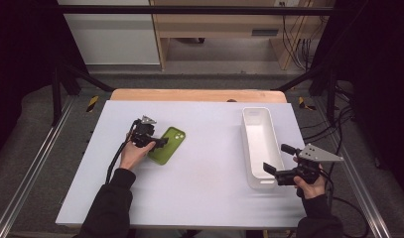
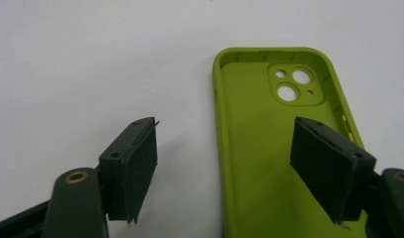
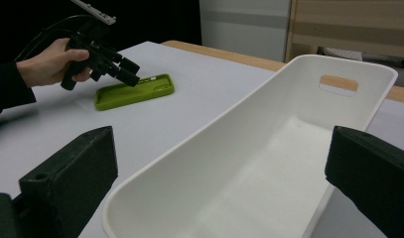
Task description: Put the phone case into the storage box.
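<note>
On table, case (image 1: 167,145) lengthwise up-right

We wear black sleeves (image 1: 111,201). Our left gripper (image 1: 157,144) is black with a trailing black cable (image 1: 115,159); its pads are ribbed foam, brass screws beside them. Our right gripper (image 1: 275,158) carries a grey three-cornered plate (image 1: 319,153) on top.

The green phone case (image 2: 259,163) looks like soft, matt rubbery plastic, smooth inside. The white tray (image 3: 269,163) is smooth plastic with a faint sheen, and the bench (image 1: 199,173) has a matt pale top with a wooden far edge.
</note>
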Motion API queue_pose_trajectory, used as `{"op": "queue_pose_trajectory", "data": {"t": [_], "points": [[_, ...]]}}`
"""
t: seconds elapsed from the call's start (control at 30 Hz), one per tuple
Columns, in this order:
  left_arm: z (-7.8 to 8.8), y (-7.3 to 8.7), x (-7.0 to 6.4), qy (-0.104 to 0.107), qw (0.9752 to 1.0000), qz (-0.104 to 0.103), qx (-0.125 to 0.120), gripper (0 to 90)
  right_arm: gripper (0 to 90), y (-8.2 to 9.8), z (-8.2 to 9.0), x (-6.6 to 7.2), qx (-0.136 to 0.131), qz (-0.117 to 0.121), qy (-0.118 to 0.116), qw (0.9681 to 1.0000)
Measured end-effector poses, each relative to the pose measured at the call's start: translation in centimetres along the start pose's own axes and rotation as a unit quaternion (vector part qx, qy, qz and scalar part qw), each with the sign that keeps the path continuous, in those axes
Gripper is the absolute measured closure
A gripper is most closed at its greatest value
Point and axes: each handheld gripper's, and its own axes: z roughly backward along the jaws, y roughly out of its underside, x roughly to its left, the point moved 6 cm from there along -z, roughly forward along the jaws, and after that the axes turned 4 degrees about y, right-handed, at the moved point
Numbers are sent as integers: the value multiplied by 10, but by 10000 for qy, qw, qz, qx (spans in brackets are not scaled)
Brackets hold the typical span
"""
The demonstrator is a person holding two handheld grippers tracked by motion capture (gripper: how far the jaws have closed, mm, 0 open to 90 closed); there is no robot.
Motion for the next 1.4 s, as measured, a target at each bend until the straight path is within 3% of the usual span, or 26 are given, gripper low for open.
{"op": "queue_pose_trajectory", "data": {"t": [0.4,1.4], "points": [[4,5,4,-62,9999,125,-12,437,3,0,0,0,8,3,2,10000],[4,7,-5,-102,9998,-133,146,752,4,0,0,0,7,4,1,10000]]}}
